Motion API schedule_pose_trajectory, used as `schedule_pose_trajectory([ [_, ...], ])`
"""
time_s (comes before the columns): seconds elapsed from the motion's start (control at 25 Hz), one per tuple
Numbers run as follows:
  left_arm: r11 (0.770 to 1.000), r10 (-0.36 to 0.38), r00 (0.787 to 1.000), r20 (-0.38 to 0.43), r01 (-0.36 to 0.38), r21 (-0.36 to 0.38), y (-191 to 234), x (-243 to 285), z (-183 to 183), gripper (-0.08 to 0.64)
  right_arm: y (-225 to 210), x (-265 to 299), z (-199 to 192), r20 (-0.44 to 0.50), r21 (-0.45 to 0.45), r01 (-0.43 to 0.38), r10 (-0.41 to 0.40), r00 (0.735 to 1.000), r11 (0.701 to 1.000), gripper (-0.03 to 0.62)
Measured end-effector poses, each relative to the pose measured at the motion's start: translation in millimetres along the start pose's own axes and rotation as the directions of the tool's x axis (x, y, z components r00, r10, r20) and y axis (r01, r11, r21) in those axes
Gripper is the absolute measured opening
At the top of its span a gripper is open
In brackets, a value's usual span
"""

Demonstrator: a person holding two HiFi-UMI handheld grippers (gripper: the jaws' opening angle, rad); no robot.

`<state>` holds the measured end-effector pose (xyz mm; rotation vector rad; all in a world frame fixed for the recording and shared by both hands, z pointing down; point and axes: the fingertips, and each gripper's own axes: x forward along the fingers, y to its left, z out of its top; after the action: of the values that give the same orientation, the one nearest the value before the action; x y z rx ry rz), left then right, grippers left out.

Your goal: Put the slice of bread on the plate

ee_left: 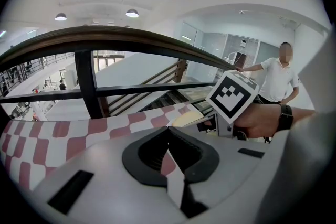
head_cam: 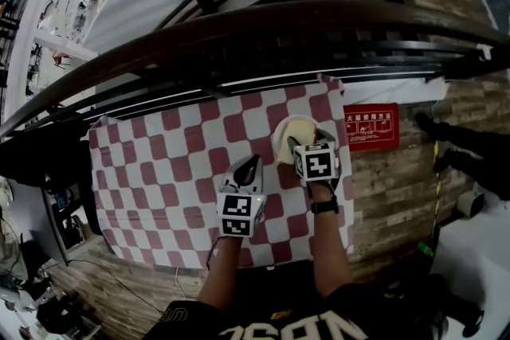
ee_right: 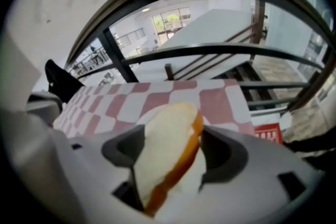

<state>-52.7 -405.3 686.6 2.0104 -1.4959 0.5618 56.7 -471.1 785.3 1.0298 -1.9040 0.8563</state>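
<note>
Left gripper (ee_left: pixel 168 128), jaws together and holding nothing, points low over the checked cloth (head_cam: pixel 159 171). Right gripper (ee_right: pixel 173 132) tips steeply down with its jaws apart. The bread slice (ee_right: pixel 167 149) leans between them, seemingly unsqueezed, over the mostly hidden white plate (head_cam: pixel 276 144). Beyond, a red sign (head_cam: pixel 370 126) bears white Chinese print, too small to read.

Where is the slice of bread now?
In the right gripper view, the slice of bread leans between the fingers of the right gripper, over the plate.
</note>
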Motion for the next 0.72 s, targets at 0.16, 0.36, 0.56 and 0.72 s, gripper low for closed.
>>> schedule_pose_trajectory([
  [0.16,1.000,0.001,1.000,0.011,-0.001,0.010,-1.9,-7.7,4.0,0.020,-16.8,-12.3,0.3,0.021,-0.101,0.134,-0.132,0.991,0.986,0.400],
  [0.36,1.000,-0.001,0.999,0.044,0.000,0.024,-5.7,-25.7,12.5,0.020,-5.8,-43.2,2.2,0.112,-0.035,0.119,-0.115,0.987,0.992,0.399],
  [0.56,0.999,-0.004,0.993,0.115,-0.001,0.043,-10.3,-52.4,34.6,0.020,29.6,-84.2,9.4,0.236,-0.009,0.074,-0.070,0.969,0.997,0.397],
  [0.72,0.999,-0.015,0.984,0.176,0.006,0.053,-18.3,-81.5,48.3,0.020,63.8,-119.8,13.5,0.328,-0.027,0.059,-0.047,0.944,0.998,0.355],
])
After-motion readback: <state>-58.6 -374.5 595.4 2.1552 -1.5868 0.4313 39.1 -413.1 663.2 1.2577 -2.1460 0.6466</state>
